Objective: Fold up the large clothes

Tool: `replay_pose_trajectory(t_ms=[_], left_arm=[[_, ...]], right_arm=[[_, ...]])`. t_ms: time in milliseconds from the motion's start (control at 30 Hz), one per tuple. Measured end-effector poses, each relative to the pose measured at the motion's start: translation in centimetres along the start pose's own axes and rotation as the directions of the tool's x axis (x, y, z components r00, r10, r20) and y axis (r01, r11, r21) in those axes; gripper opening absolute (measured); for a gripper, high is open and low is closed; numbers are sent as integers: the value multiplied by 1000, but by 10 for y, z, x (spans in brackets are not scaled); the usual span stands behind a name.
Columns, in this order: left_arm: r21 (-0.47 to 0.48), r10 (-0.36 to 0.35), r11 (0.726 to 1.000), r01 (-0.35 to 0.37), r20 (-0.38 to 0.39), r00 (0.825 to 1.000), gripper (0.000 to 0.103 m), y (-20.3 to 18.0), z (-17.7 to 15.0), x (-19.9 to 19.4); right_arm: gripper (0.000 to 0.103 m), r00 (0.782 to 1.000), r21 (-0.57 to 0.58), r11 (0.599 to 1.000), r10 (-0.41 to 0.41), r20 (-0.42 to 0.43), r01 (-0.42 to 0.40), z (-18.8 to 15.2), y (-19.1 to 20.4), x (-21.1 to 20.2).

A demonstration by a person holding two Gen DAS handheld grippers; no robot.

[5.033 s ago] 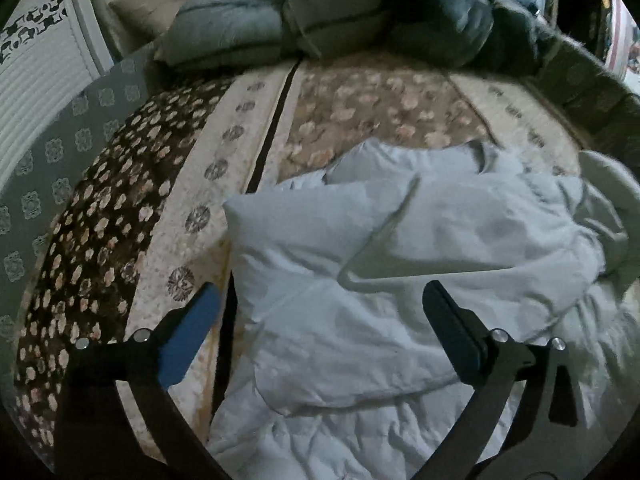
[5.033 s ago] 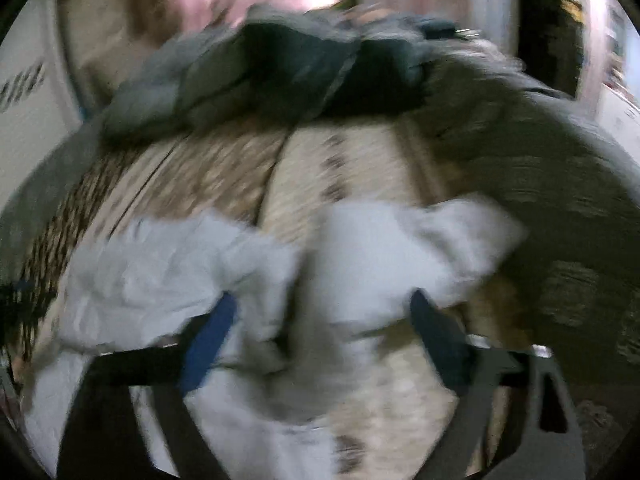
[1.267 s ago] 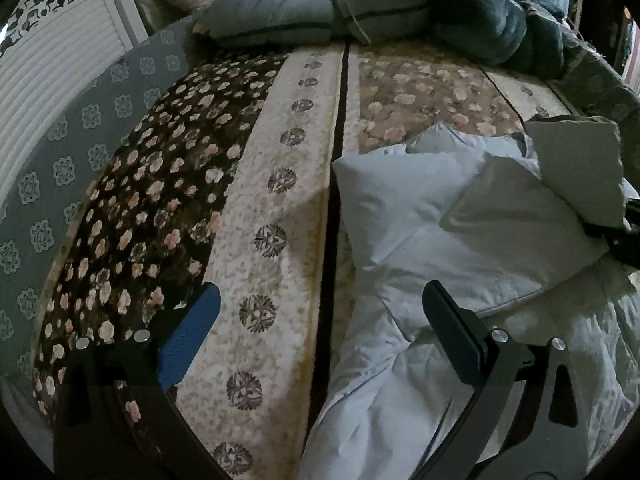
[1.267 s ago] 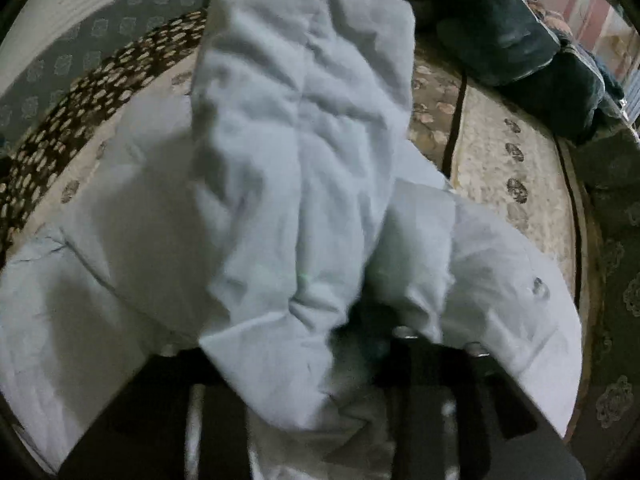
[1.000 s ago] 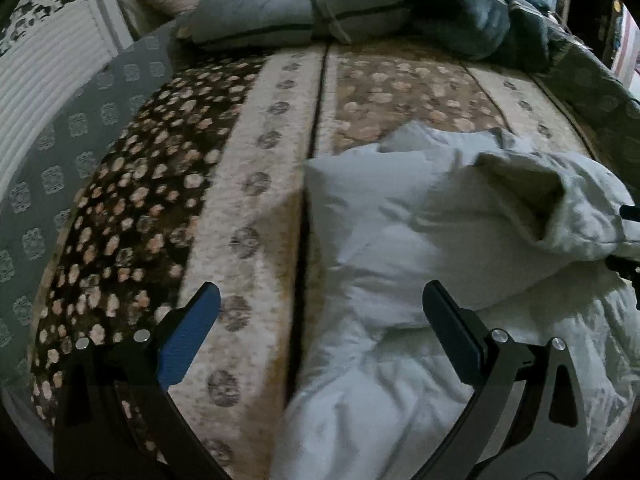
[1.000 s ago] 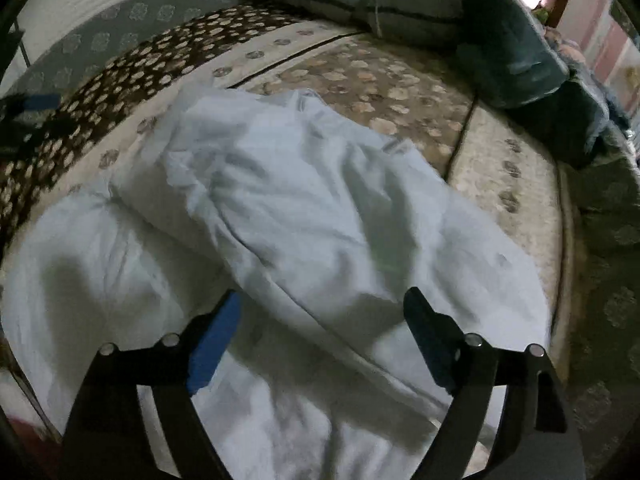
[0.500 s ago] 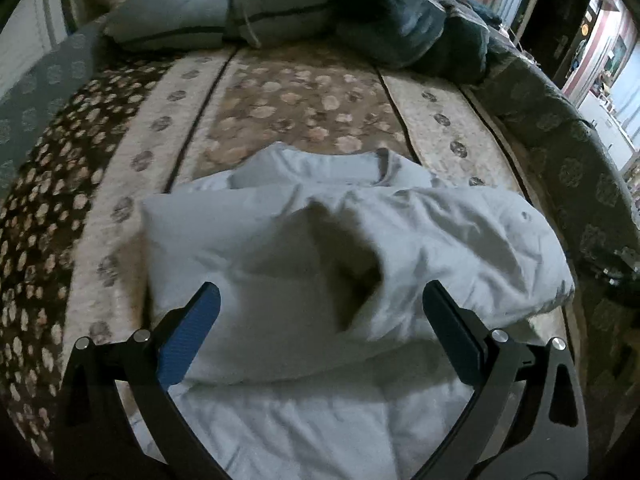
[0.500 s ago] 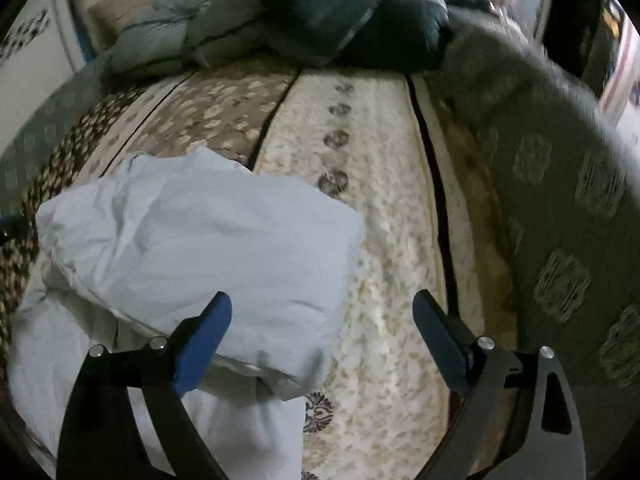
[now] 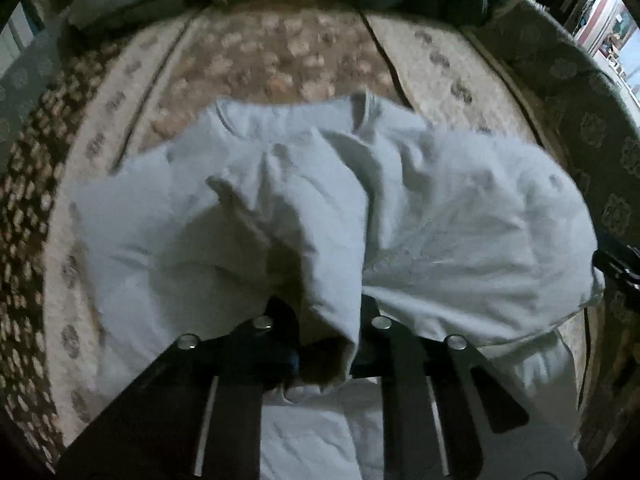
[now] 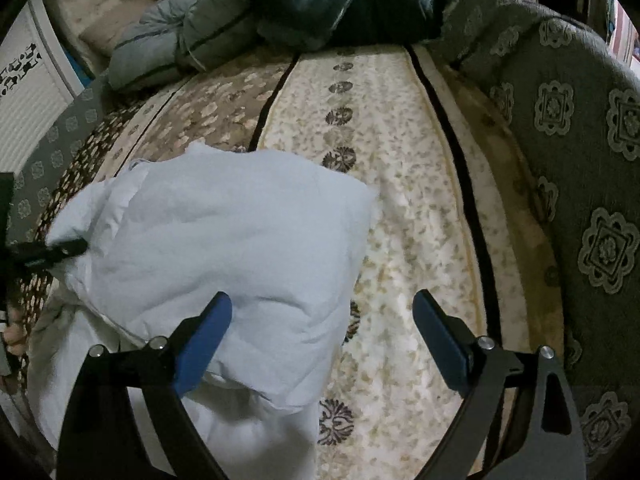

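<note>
no legible text, labels, brands or numbers anywhere

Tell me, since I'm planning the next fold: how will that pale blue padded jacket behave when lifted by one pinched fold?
The pale blue padded jacket will likely sag: its fabric already drapes limply over the left claw, whose jaws have just closed on a fold. Its puffy, creased bulk suggests it is probably light and springy, so folds may reopen. The right claw is open, over its edge.
</note>
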State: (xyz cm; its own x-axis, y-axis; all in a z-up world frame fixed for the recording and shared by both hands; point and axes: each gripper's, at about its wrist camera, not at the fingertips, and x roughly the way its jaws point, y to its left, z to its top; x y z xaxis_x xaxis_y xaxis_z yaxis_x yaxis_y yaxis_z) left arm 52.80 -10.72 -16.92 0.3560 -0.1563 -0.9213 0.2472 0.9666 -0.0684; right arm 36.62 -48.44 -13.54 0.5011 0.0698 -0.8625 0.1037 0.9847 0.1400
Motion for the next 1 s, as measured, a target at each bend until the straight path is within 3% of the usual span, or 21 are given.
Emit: replay_pose_trajectory(t_ms=[100,167,267,400,567,633,667,767,900,1000], left_arm=[[-13,73,997,-72,44,996,12,24,-2,-25],[-49,159,987,-156,75,984,12,53,-13,-47],[-68,230,972,-226,66,971,12,96,-37,-56],[-132,216,966,-221,-51,975,14,141,-75,-19],[-187,188,962,-197,-65,980,22,162,-92,4],[-201,172,964,-175,-34,985,28,162,-91,-7],[-204,183,962,-183,-19,983,36,164,-91,-15],[-217,264,943,-253,21,964,72,170,-97,-37],[-232,267,941,-246,62,962,73,174,-96,-64],[-215,236,954,-209,109,966,72,159,-74,-80]], right_arm=[[92,999,-7,1000,11,38,-11,4,10,-7],[92,998,-18,1000,8,67,-7,8,18,-13],[92,995,-34,999,30,97,-26,13,36,-20],[92,995,-85,996,47,88,-39,13,68,-11],[92,1000,-181,983,23,-10,-24,1,97,19],[92,999,-162,986,32,-21,-35,1,95,21],[92,999,-156,987,32,-11,-33,3,93,18],[92,999,-144,989,31,21,-28,8,90,9],[92,998,-126,992,35,58,-27,17,95,1],[92,994,-100,994,59,93,-50,25,104,-1]])
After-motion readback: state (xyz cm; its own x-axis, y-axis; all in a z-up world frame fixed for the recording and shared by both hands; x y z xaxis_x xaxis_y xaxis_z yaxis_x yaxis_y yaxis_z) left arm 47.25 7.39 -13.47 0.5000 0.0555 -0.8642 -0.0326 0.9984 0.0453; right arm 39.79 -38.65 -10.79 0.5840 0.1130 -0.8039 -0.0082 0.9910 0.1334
